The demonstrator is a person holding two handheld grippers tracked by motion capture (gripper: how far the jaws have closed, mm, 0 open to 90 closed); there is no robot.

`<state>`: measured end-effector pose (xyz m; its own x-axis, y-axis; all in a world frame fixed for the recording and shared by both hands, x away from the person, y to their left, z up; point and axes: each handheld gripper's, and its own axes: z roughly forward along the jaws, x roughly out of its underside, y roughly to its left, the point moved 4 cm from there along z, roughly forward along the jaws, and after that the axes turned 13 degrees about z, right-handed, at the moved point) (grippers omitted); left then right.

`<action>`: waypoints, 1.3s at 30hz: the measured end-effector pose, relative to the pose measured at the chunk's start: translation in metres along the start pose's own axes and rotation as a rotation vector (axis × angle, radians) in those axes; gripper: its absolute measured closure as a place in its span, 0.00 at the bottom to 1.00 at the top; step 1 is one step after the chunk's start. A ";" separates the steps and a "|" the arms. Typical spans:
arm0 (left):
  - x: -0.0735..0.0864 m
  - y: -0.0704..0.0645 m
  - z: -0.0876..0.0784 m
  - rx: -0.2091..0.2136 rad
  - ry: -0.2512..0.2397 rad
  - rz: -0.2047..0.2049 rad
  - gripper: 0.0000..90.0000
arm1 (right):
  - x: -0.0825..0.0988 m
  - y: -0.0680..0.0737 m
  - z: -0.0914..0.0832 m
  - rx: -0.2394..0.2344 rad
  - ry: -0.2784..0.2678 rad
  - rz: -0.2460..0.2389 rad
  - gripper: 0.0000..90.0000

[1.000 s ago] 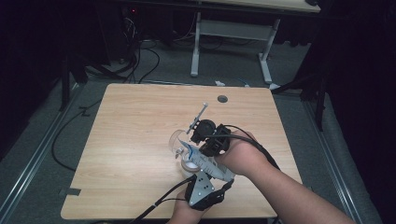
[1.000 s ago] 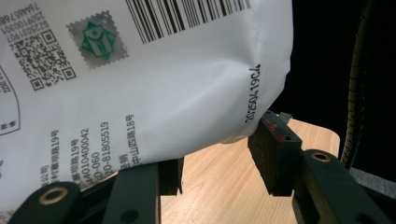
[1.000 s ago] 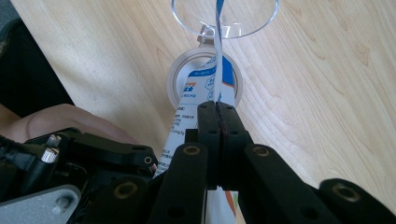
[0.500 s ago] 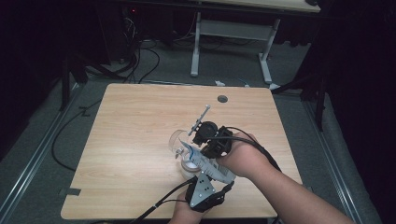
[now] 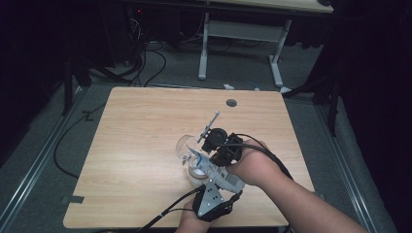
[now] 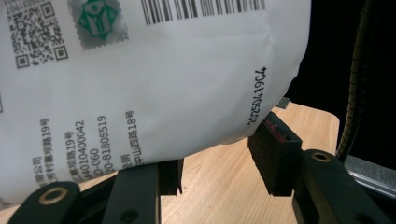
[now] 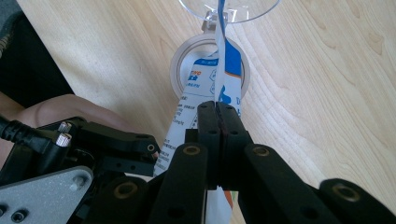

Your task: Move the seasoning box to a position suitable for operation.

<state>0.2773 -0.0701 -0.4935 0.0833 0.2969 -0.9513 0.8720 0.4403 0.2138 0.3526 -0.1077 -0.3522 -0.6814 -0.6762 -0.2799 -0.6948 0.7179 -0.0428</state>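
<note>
Left gripper: nearest the table's front edge, in the person's left hand; jaws set around the lower part of a white packet. In the left gripper view the right pad touches the packet's edge; can't tell if both pads truly press, so grip unclear.
Right gripper: just beyond, in the person's right hand; 2 jaws clenched tight on the packet's thin top edge, pads meeting w/ the film pinched between.
Packet: white w/ blue print, barcode and QR code; held up off the table between both grippers, upper end tilted toward the glass.
Tape roll: flat on the wood, directly under the packet in the right gripper view.
Clear glass: just beyond the roll, near table centre, rim close to the packet's tip.
Slim metal tool: lies beyond the right gripper, pointing toward the far edge.
Cable hole: far side of the table, well apart from the rest.
</note>
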 end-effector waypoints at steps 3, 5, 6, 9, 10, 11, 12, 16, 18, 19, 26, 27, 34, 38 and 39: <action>0.002 0.000 0.000 0.000 0.003 0.001 0.63 | 0.000 0.000 0.001 -0.003 0.000 0.003 1.00; 0.003 0.000 0.000 0.002 0.007 -0.002 0.63 | 0.001 0.000 0.001 0.001 0.005 0.010 1.00; 0.004 0.000 0.000 0.002 0.008 -0.002 0.63 | 0.001 0.000 0.002 0.000 0.004 0.006 1.00; 0.006 -0.001 0.001 0.006 0.014 -0.001 0.63 | 0.002 -0.001 0.004 -0.005 0.008 0.009 1.00; 0.007 -0.001 0.001 0.006 0.015 -0.002 0.63 | 0.002 -0.001 0.004 -0.007 0.008 0.010 1.00; 0.008 -0.002 0.001 0.007 0.019 0.001 0.63 | 0.003 -0.001 0.004 -0.003 0.013 0.011 1.00; 0.008 -0.002 0.002 0.009 0.020 0.000 0.63 | 0.004 -0.001 0.005 -0.003 0.015 0.009 1.00; 0.009 -0.002 0.002 0.009 0.023 0.001 0.63 | 0.005 -0.002 0.006 -0.005 0.015 0.011 1.00; 0.010 -0.002 0.002 0.009 0.022 0.000 0.63 | 0.005 -0.002 0.005 -0.002 0.015 0.012 1.00; 0.010 -0.002 0.002 0.010 0.024 -0.002 0.63 | 0.005 -0.002 0.005 -0.005 0.013 0.014 1.00; 0.015 -0.003 0.003 0.011 0.037 -0.001 0.63 | 0.007 -0.002 0.005 -0.007 0.015 0.012 1.00; 0.015 -0.003 0.002 0.011 0.040 0.001 0.63 | 0.008 -0.002 0.005 -0.002 0.017 0.015 1.00; 0.022 -0.001 0.003 0.011 0.056 -0.005 0.63 | 0.009 -0.003 0.005 -0.005 0.018 0.021 1.00; 0.025 -0.001 0.002 0.011 0.066 -0.005 0.63 | 0.011 -0.002 0.005 -0.005 0.021 0.029 1.00; 0.026 -0.001 0.002 0.011 0.067 -0.005 0.63 | 0.011 -0.003 0.005 -0.008 0.017 0.025 1.00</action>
<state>0.2798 -0.0644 -0.5185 0.0472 0.3511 -0.9351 0.8777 0.4324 0.2066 0.3482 -0.1163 -0.3601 -0.7021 -0.6611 -0.2645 -0.6796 0.7330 -0.0283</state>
